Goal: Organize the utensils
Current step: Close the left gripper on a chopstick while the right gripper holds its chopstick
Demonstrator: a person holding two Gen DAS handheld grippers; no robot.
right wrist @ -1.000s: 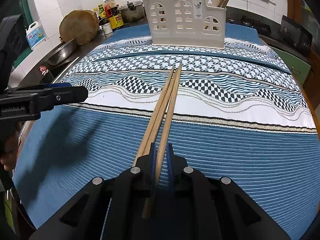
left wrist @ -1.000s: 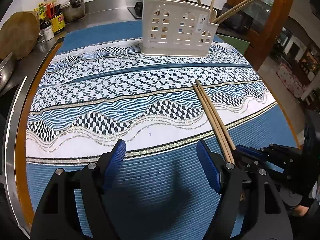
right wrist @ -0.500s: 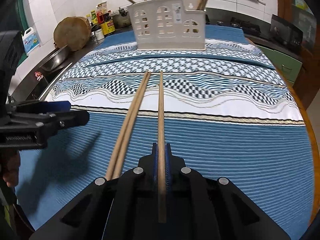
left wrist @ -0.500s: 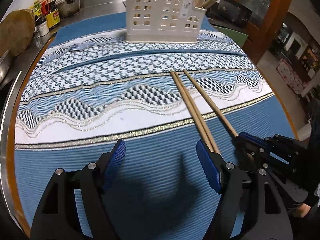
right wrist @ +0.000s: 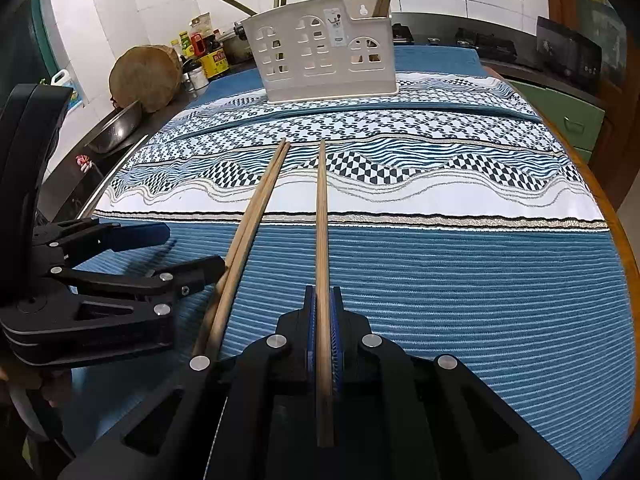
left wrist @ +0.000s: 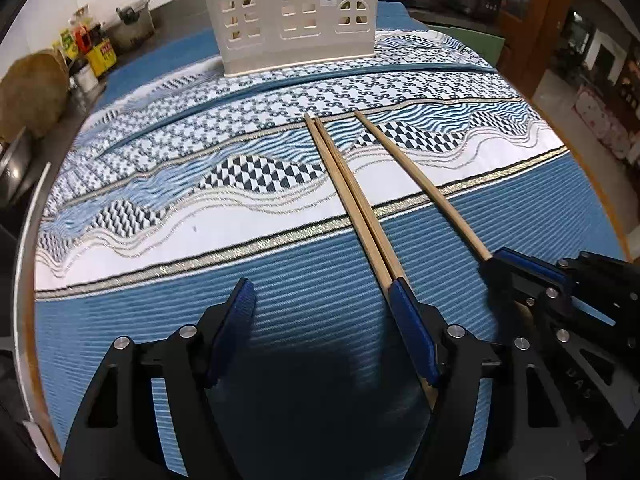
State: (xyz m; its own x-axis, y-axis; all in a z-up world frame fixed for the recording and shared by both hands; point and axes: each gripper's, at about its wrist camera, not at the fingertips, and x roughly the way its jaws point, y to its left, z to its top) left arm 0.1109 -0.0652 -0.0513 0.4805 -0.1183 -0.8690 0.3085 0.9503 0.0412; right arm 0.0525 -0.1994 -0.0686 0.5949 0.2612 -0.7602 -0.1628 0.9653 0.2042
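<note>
A pair of wooden chopsticks point(left wrist: 348, 192) point(right wrist: 256, 208) lies side by side on the patterned cloth. My left gripper point(left wrist: 320, 288) point(right wrist: 180, 248) hangs over their near ends, its jaws closing. Nothing is between its blue pads; the pair runs under its right finger. My right gripper point(right wrist: 322, 292) point(left wrist: 496, 260) is shut on a single chopstick point(right wrist: 321, 208) point(left wrist: 420, 180), which points away over the cloth, just right of the pair. A white house-shaped utensil holder point(left wrist: 296, 20) point(right wrist: 320, 52) stands upright at the far side with several sticks in it.
A blue and white patterned cloth point(right wrist: 480, 272) covers the round table, whose wooden rim point(right wrist: 608, 208) shows at the right. On the counter to the left are a round wooden block point(right wrist: 144, 76), bottles point(right wrist: 204, 48) and a metal bowl point(right wrist: 116, 128).
The right gripper has drawn one chopstick sideways out of the bundle, so it now lies apart from the other two. The left gripper has shifted right and lower, towards the pair's near ends.
</note>
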